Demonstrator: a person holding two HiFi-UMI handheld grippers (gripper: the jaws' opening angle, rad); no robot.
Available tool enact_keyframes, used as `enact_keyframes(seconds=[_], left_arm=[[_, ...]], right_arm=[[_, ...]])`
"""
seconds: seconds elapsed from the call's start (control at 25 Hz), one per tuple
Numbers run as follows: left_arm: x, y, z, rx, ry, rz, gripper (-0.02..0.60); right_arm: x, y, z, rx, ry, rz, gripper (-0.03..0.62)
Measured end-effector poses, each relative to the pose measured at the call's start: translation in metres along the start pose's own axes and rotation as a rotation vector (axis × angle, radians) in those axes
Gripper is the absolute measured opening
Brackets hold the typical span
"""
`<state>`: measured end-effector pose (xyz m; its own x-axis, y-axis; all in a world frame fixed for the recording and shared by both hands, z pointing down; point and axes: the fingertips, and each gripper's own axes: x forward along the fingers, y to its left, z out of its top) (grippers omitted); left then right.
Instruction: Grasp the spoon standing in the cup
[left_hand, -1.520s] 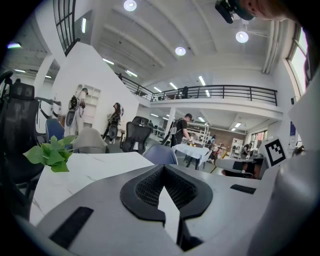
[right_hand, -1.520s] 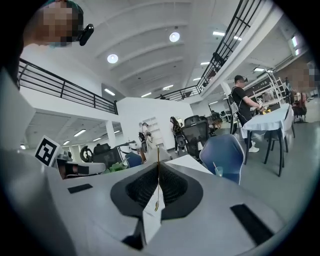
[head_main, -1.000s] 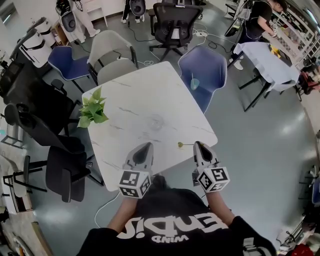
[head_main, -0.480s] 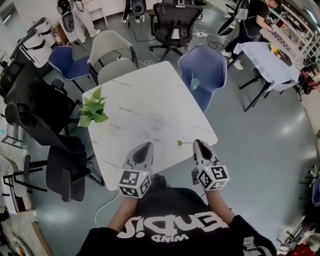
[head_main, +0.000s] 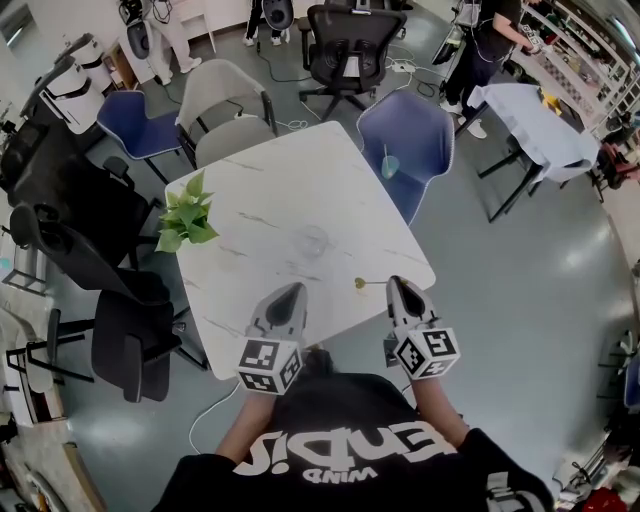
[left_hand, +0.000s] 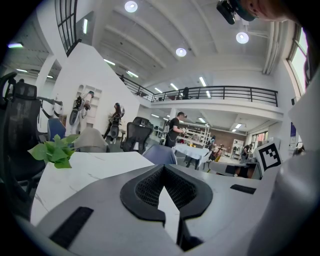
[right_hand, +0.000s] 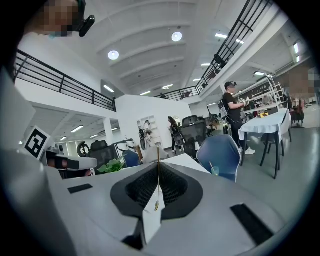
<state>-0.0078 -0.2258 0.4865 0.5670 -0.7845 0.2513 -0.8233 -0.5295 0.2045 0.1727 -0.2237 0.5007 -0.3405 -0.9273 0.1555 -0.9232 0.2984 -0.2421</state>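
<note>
Right gripper (head_main: 398, 288) jaws were clamped on the thin gold metal spoon (right_hand: 157, 178), long axis crosswise to the jaws, bowl poking left. Clear glass cup (head_main: 313, 243) stood on the white marble worktop (head_main: 260, 190), ahead-left, no spoon visible inside. Left gripper (head_main: 290, 294) jaws together, empty.

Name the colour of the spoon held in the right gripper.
Gold. The spoon shows best in the right gripper view, pinched between the jaws.

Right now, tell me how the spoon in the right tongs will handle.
The spoon looks thin and metallic: probably stiff, light. The right tongs pinch only its handle end, so it may pivot or slip.
</note>
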Motion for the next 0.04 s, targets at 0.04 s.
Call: enact_keyframes(seconds=[0.04], left_arm=[[0.0000, 0.0003, -0.0002, -0.001, 0.000, 0.000, 0.014]], right_arm=[[0.0004, 0.0001, 0.0002, 0.000, -0.001, 0.001, 0.015]])
